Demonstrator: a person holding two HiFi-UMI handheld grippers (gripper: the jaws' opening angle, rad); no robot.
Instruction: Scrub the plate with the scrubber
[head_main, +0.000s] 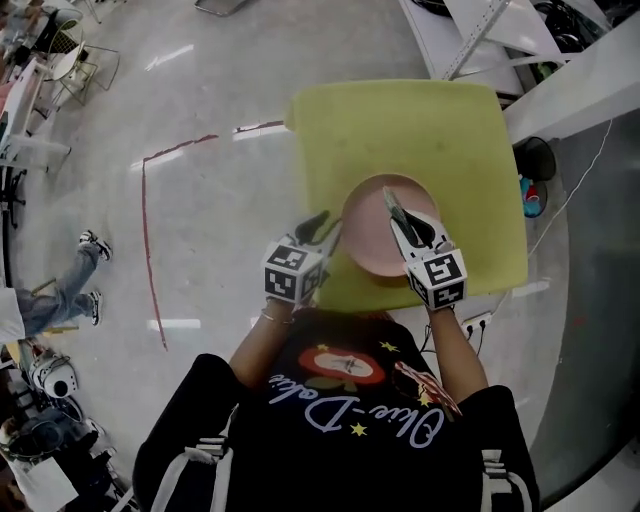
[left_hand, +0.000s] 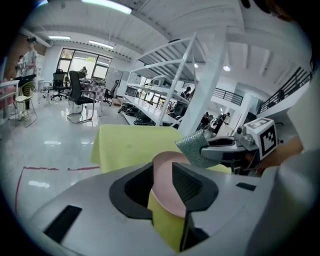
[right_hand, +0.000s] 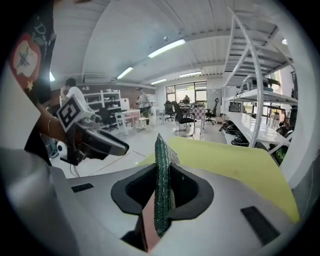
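A pink plate (head_main: 375, 240) lies on the yellow-green table (head_main: 400, 120), near its front edge. My left gripper (head_main: 322, 228) is at the plate's left rim. In the left gripper view its jaws (left_hand: 161, 187) stand apart, and the plate's rim (left_hand: 162, 167) shows in the gap between them without a clear pinch. My right gripper (head_main: 395, 203) hangs over the plate, shut on a green mesh scrubber (right_hand: 161, 175) that stands on edge between the pads. The scrubber (left_hand: 195, 147) also shows just above the plate in the left gripper view.
White metal shelving (head_main: 480, 30) stands beyond the table at the upper right. A red tape line (head_main: 145, 230) runs over the floor to the left, where a person's legs (head_main: 70, 285) are. A power strip (head_main: 475, 322) lies by the table's near right corner.
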